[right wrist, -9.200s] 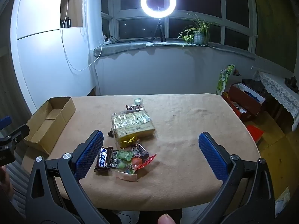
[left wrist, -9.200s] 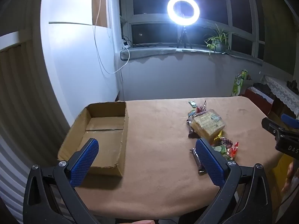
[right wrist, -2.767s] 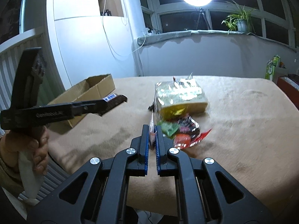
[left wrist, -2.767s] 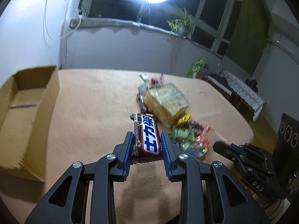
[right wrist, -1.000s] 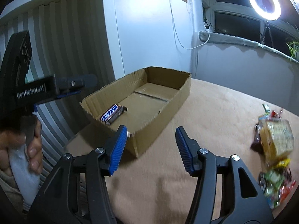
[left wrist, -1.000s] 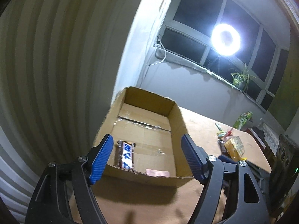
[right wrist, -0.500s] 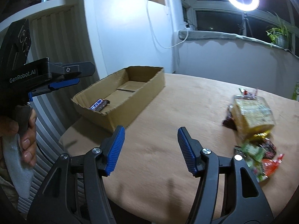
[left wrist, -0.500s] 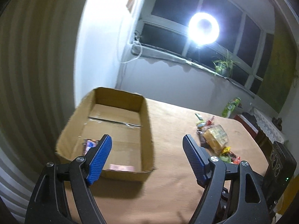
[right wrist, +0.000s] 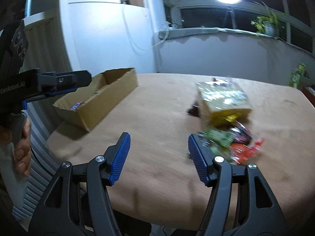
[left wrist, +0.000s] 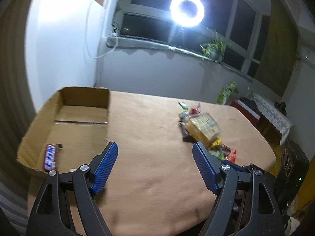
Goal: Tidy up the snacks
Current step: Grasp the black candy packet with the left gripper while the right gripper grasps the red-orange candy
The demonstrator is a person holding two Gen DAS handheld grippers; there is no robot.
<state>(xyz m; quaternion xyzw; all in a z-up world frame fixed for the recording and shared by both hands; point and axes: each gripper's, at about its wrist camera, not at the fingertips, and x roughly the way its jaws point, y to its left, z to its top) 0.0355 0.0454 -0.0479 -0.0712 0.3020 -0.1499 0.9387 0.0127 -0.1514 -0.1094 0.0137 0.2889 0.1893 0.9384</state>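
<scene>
Both views are swinging away from the open brown cardboard box [left wrist: 65, 122] toward the snack pile, unlike a moment ago. The left gripper [left wrist: 155, 167] and right gripper [right wrist: 158, 157] are hanging with jaws spread, empty. The blue-wrapped chocolate bar [left wrist: 50, 157] is lying inside the box; the yellow cracker packet [right wrist: 222, 98] and the small colourful sweets [right wrist: 230, 143] are sitting on the tan-clothed worktop [left wrist: 153, 137].

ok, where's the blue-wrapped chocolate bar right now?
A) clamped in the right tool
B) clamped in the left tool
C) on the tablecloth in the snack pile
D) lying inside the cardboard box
D: the chocolate bar lies on the floor of the cardboard box, near its front wall; the left tool and right tool are both open and hold nothing.
</scene>
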